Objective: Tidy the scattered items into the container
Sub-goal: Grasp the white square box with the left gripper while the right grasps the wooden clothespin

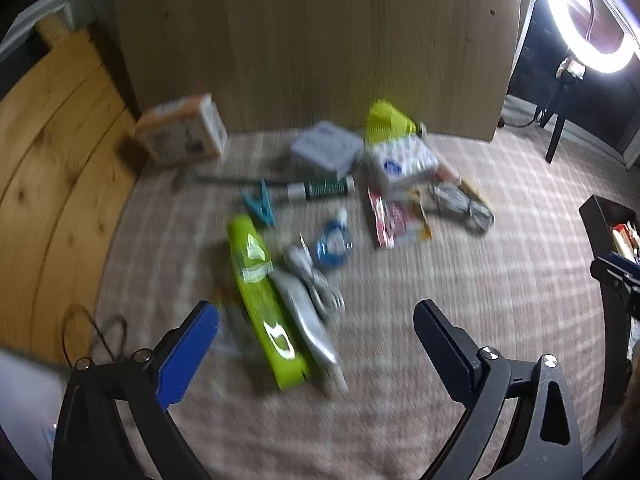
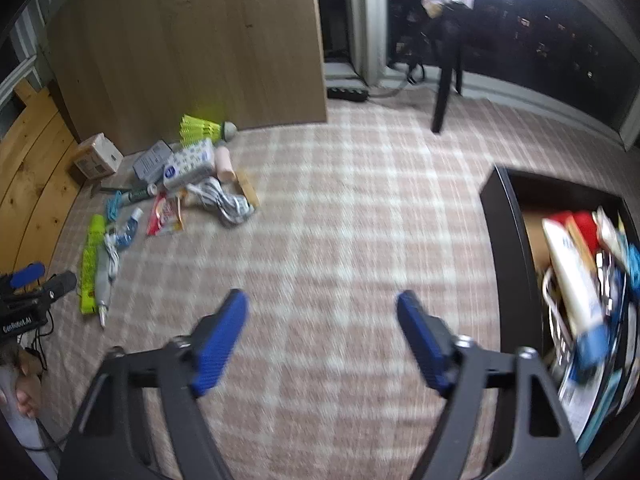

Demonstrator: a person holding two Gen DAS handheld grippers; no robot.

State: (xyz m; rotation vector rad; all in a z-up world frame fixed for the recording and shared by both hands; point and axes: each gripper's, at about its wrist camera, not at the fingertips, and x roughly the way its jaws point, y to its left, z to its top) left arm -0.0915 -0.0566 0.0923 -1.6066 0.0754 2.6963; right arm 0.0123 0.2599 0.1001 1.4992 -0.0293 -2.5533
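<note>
Scattered items lie on the checked carpet. In the left wrist view my left gripper (image 1: 316,320) is open above the near end of a lime-green pack (image 1: 264,304) and a grey-white tube with a cable (image 1: 308,300). Farther off lie a blue coil (image 1: 334,244), a teal clip (image 1: 260,206), a red-white packet (image 1: 394,220), a grey box (image 1: 326,152) and a yellow shuttlecock (image 1: 388,120). My right gripper (image 2: 322,316) is open over bare carpet, nothing between its fingers. The black container (image 2: 516,240) stands at the right, holding several items.
A wooden cabinet panel (image 1: 312,44) rises behind the pile. An orange-white carton (image 1: 180,130) sits at its left corner, beside wooden floor boards (image 1: 48,152). A ring light (image 1: 588,12) on a stand and a power strip (image 2: 347,93) are at the back right.
</note>
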